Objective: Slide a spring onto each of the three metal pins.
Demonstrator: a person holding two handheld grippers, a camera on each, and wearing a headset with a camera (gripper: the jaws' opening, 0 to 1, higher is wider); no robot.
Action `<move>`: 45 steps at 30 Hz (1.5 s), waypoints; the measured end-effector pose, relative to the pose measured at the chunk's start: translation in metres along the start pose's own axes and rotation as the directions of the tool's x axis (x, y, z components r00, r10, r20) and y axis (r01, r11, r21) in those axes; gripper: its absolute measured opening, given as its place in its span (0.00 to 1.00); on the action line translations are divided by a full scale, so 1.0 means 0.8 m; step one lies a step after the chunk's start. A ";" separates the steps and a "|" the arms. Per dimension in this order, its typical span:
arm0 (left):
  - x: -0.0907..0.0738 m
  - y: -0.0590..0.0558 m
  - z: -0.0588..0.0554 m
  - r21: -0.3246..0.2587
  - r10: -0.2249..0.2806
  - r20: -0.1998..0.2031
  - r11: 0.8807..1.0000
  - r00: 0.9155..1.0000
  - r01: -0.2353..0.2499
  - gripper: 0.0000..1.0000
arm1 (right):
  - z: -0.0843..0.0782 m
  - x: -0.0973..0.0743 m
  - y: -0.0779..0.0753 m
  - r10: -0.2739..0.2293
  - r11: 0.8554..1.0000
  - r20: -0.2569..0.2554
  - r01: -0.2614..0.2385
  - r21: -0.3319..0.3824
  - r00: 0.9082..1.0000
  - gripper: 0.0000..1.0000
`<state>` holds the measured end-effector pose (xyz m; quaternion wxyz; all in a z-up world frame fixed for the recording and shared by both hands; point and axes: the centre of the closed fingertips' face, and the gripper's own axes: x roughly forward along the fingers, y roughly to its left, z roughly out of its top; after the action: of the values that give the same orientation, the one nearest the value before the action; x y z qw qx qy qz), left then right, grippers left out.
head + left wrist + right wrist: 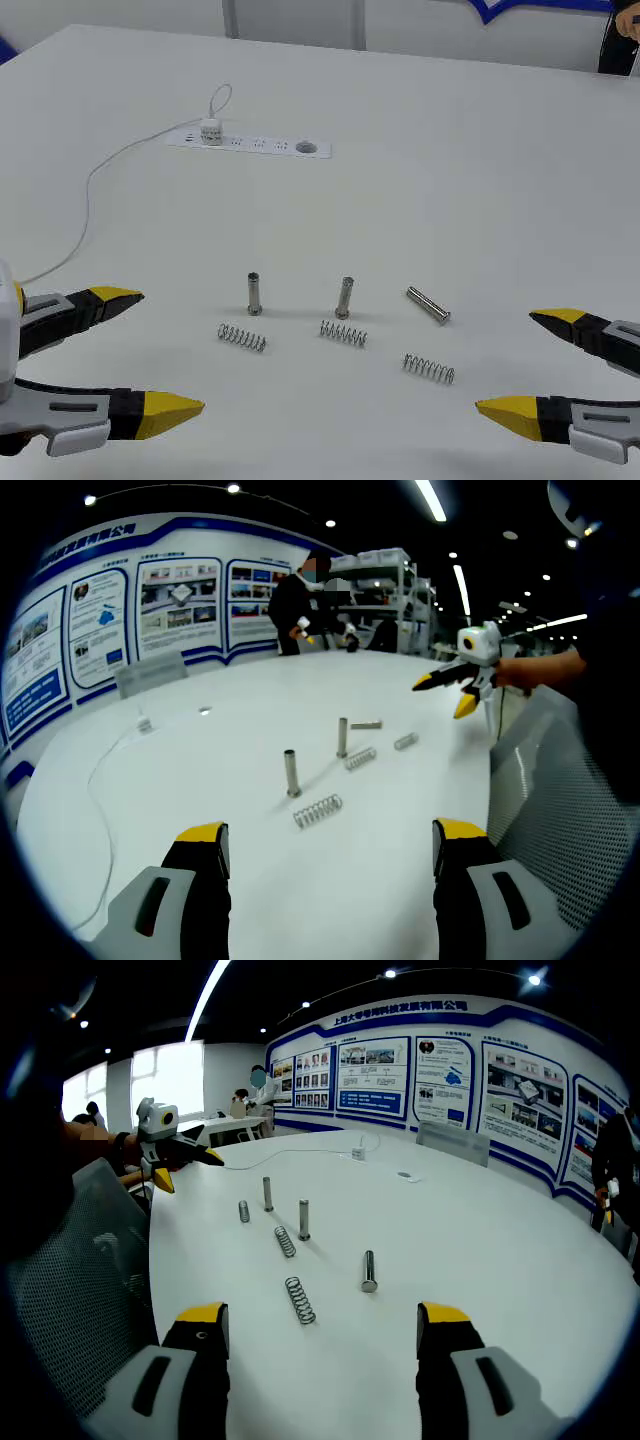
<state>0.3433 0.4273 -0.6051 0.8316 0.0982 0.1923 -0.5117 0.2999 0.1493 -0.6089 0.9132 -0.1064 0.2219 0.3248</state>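
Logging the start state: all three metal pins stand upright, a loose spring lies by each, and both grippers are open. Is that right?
Not quite. The head view shows the right-hand pin lying on its side; only the left pin and middle pin stand upright. The rest holds.

White table [500, 170] bears three metal pins: left pin [254, 293] and middle pin [345, 297] upright, right pin [428, 306] lying flat. Just before each lies a spring: left spring [242, 337], middle spring [343, 334], right spring [429, 369]. Farther back: power strip [262, 145], plug [211, 130], cable [92, 185].
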 end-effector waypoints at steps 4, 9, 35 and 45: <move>0.000 0.000 0.001 0.000 0.001 0.000 1.000 1.000 -0.001 0.85 | -0.001 -0.001 -0.001 -0.004 1.000 0.000 0.004 0.003 1.000 0.78; 0.000 0.000 0.000 -0.007 0.003 -0.002 1.000 1.000 -0.003 0.85 | -0.001 -0.002 -0.002 -0.006 1.000 0.002 0.006 0.005 1.000 0.77; 0.001 -0.003 -0.003 -0.025 0.017 -0.005 1.000 1.000 -0.017 0.84 | -0.008 0.005 -0.007 0.004 1.000 -0.017 -0.004 0.025 1.000 0.74; 0.003 -0.007 -0.009 -0.039 0.022 -0.008 0.999 1.000 -0.022 0.83 | -0.004 0.012 -0.015 0.002 1.000 -0.025 -0.001 0.030 1.000 0.70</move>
<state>0.3377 0.4257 -0.6124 0.8382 0.0856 0.2043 -0.4984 0.3134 0.1441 -0.6160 0.9116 -0.0965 0.2381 0.3209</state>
